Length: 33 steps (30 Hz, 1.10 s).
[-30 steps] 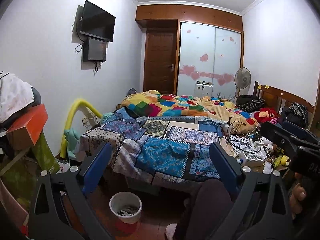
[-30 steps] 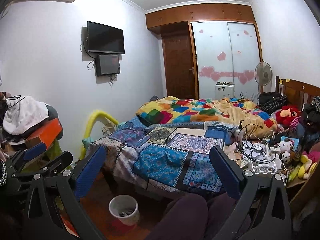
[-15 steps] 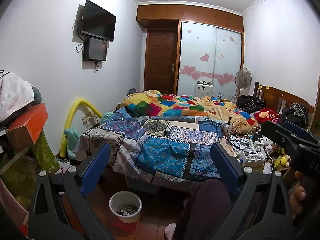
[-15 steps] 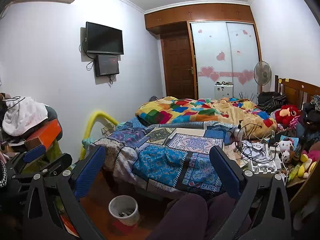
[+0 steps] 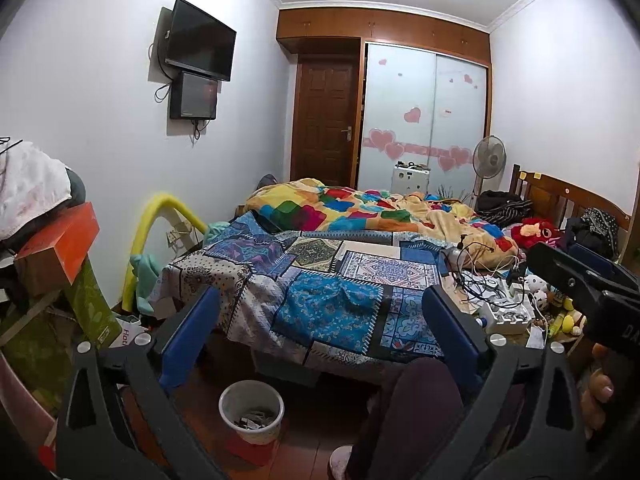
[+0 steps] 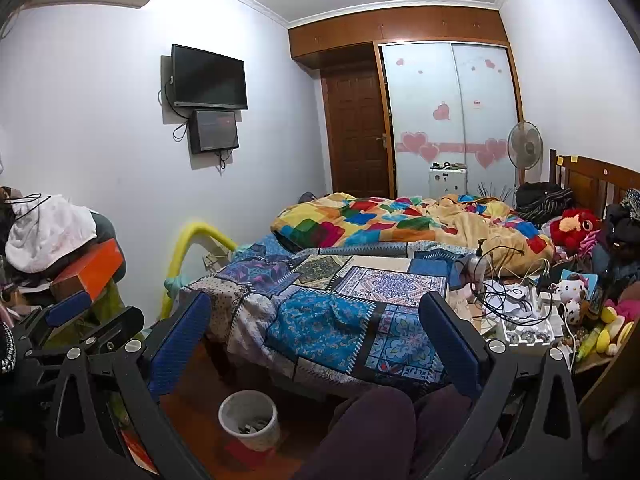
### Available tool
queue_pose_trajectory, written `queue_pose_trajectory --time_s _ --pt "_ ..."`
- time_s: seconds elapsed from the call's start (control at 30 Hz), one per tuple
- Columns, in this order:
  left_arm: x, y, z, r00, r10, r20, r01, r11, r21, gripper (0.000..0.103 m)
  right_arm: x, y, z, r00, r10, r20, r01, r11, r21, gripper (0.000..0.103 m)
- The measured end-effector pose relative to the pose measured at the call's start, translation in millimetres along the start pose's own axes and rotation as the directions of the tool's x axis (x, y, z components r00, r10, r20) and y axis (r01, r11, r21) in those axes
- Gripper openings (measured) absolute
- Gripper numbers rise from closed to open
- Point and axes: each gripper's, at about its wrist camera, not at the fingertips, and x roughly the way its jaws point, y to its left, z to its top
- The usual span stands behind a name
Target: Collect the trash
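A white waste bin (image 5: 251,411) with scraps inside stands on the red-brown floor at the foot of the bed; it also shows in the right wrist view (image 6: 248,418). My left gripper (image 5: 320,316) is open and empty, held above the bin and facing the bed. My right gripper (image 6: 316,316) is open and empty too, at about the same height. The right gripper also shows at the right edge of the left wrist view (image 5: 580,280). The left gripper shows at the left edge of the right wrist view (image 6: 76,312). No loose trash item is clearly seen.
A bed with patchwork quilts (image 5: 332,280) fills the middle. A cluttered low table (image 6: 520,320) with cables, boxes and toys stands at the right. Piled boxes and cloth (image 5: 48,248) stand at the left. The person's knees (image 6: 372,424) are below the grippers.
Both views have shifted very slightly; the grippers stay open and nothing has been picked up.
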Motion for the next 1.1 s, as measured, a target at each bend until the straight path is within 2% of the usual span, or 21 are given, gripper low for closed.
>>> queue_pose_trajectory --time_s 0.43,1.1 --pt "-1.3 -4.0 1.9 1.000 0.012 0.002 -0.012 1.000 -0.001 0.102 -1.1 3.2 -0.9 1.000 -0.001 -0.003 0.001 1.000 0.003 0.103" --pt "-4.1 -8.3 4.3 1.000 -0.016 0.012 0.016 1.000 -0.010 0.102 -1.6 3.7 -0.4 1.000 -0.003 -0.003 0.003 1.000 0.004 0.103"
